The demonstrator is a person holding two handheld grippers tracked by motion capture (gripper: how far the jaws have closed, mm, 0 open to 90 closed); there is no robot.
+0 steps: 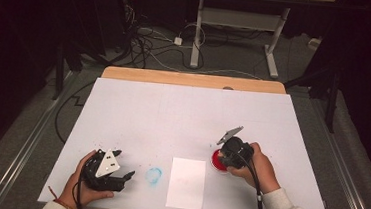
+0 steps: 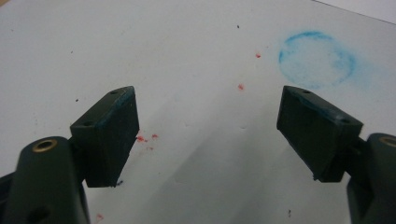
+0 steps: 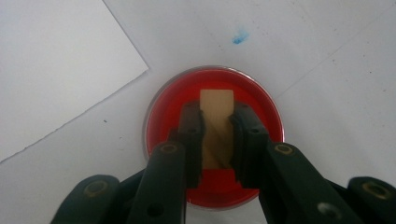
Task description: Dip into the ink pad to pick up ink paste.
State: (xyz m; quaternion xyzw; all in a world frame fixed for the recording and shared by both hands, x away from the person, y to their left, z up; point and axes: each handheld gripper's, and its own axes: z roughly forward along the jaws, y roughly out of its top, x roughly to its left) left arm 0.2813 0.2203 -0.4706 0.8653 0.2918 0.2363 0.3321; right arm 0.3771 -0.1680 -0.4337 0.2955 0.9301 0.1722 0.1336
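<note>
**Block held over the red dish**

While our left gripper (image 1: 126,176) rests on the desk (image 1: 172,113) with its jaws wide apart beside a blue ring stain (image 2: 316,58), our right gripper (image 3: 218,135) clamps a pale wooden block (image 3: 216,109) over the red dish (image 3: 173,95), just right of 1 paper sheet (image 1: 186,184).

White surface (image 1: 182,114) lit brightly from above; room around it left dark. High view a bit soft and grainy. Left gripper view: fingers (image 2: 109,135) blurred up close, soft shadow cast between them. Right gripper view: red dish (image 3: 163,107) sharp, near fingers (image 3: 191,140) blurred.
</note>
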